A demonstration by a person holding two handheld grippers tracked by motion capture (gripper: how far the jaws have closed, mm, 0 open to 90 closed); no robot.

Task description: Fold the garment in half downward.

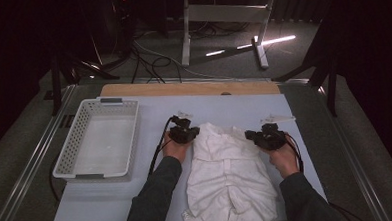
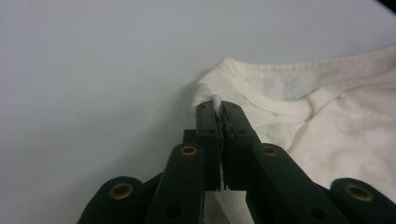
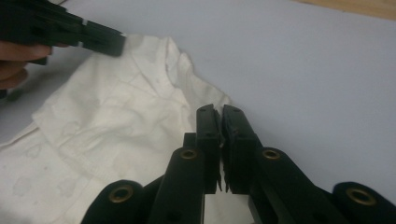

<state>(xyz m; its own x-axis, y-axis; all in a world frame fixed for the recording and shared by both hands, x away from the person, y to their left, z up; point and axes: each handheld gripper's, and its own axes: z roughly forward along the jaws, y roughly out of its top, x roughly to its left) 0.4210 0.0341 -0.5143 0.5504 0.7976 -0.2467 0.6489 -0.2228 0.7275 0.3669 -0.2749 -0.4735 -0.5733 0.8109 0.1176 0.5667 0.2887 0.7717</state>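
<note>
Both grippers (image 2: 219,109) (image 3: 220,116) pinch shirt (image 1: 226,164) (white)

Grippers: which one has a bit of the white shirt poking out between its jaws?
The left gripper: a small white nub of the shirt sticks up between its shut jaws, beside the collar.

Dim lab or studio: cables (image 1: 147,60) across carpeted floor, metal stand (image 1: 225,24), padded worktable (image 1: 264,105).

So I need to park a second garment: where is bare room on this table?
Bare mat lies beyond the white shirt toward the wooden edge, and right of the right gripper. The white basket is empty. Crowded: the centre, by the left gripper.
</note>
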